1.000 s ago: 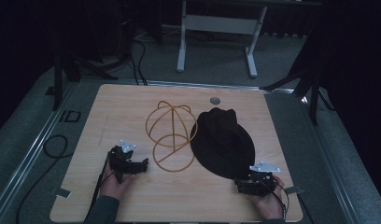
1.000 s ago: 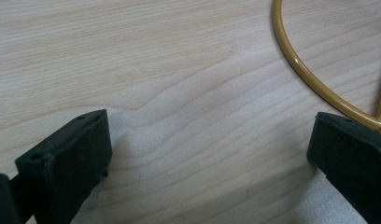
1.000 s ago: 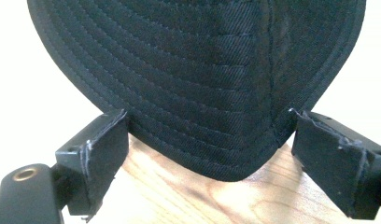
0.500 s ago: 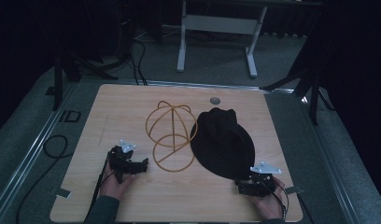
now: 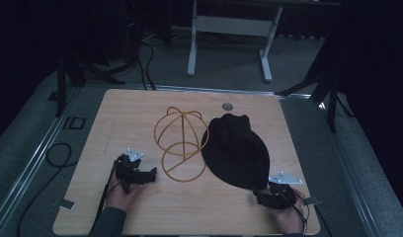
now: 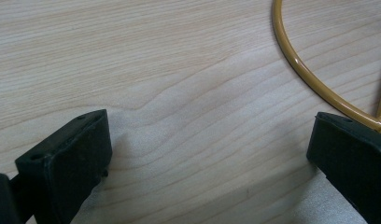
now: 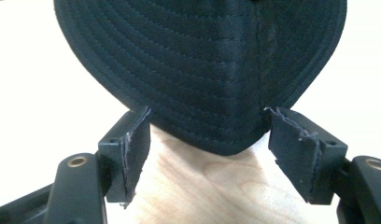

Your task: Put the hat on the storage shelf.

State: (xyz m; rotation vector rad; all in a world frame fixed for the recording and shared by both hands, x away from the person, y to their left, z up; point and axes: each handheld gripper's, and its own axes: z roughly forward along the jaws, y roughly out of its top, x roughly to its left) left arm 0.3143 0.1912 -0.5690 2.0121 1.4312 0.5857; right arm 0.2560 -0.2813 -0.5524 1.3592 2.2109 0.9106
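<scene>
A black hat (image 5: 236, 148) lies flat on the wooden table (image 5: 140, 113), right of centre. Its stitched brim (image 7: 202, 70) points at my right gripper (image 7: 207, 140), whose jaws stand open on either side of the brim's tip without closing on it. In the high view my right gripper (image 5: 268, 196) sits at the hat's near edge. A gold wire hat stand (image 5: 182, 143) rests left of the hat. My left gripper (image 5: 142, 174) lies open beside the stand's base ring (image 6: 319, 88), its right jaw close to the wire and bare wood between the jaws.
A small round grey insert (image 5: 227, 106) is set in the table near its far edge. A black cable (image 5: 56, 158) loops on the floor at the left. A white frame (image 5: 229, 24) stands behind the table.
</scene>
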